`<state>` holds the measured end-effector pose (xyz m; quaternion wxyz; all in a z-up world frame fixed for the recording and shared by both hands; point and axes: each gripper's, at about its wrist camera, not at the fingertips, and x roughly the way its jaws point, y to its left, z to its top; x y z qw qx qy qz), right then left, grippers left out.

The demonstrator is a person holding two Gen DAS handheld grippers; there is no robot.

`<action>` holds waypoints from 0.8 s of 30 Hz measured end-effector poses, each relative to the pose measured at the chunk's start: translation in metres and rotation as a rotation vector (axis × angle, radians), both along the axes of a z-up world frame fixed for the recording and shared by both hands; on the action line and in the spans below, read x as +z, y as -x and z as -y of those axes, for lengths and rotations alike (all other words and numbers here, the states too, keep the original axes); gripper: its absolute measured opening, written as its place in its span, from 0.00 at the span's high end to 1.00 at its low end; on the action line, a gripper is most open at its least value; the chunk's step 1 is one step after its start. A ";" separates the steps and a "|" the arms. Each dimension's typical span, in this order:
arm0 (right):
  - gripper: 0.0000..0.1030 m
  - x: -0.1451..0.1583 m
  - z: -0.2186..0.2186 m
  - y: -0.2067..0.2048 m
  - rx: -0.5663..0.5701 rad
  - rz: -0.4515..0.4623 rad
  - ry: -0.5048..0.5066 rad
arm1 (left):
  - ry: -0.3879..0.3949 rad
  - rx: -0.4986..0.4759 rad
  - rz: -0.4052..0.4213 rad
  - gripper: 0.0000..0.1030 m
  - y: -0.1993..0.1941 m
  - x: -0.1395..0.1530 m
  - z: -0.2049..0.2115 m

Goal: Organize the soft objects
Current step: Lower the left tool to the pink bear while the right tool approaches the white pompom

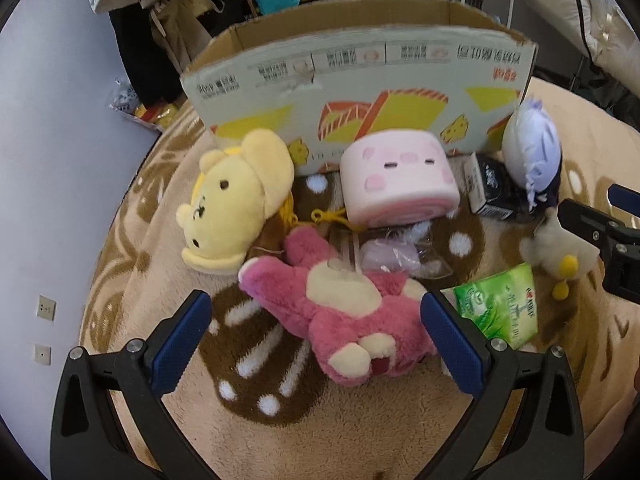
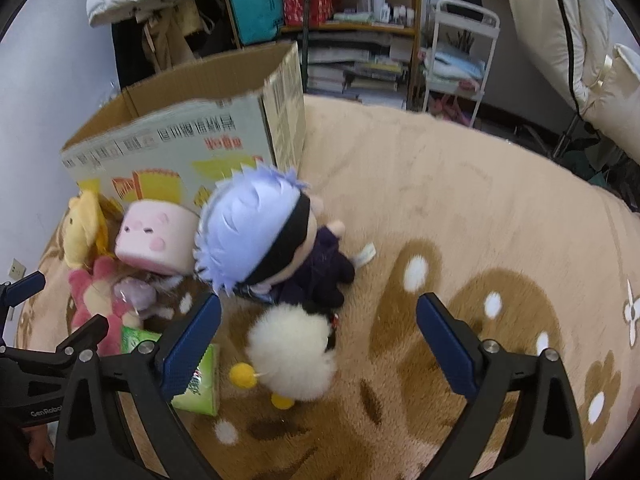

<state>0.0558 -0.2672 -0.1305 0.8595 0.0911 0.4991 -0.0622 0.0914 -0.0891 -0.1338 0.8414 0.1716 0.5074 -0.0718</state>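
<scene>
Soft toys lie on a beige blanket before an open cardboard box. My left gripper is open, its jaws either side of a pink bear. Behind the bear are a yellow bear and a pink pig cushion. My right gripper is open above a white fluffy bird. Behind the bird sits a lilac-haired doll, which also shows in the left wrist view. In the right wrist view the box stands at left.
A green tissue pack lies right of the pink bear, also in the right wrist view. A small dark carton and a clear-bagged purple toy lie nearby. Shelves and a white cart stand behind.
</scene>
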 end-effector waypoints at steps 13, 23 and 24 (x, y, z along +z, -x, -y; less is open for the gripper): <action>0.01 -0.030 -0.001 -0.011 0.010 -0.106 0.009 | 0.024 -0.001 -0.065 0.00 -0.004 -0.018 0.000; 0.01 -0.035 0.007 -0.015 0.005 -0.131 0.014 | 0.048 0.010 -0.086 0.00 -0.007 -0.022 -0.004; 0.01 -0.035 0.006 -0.015 0.007 -0.131 0.015 | 0.049 0.010 -0.086 0.00 -0.007 -0.022 -0.004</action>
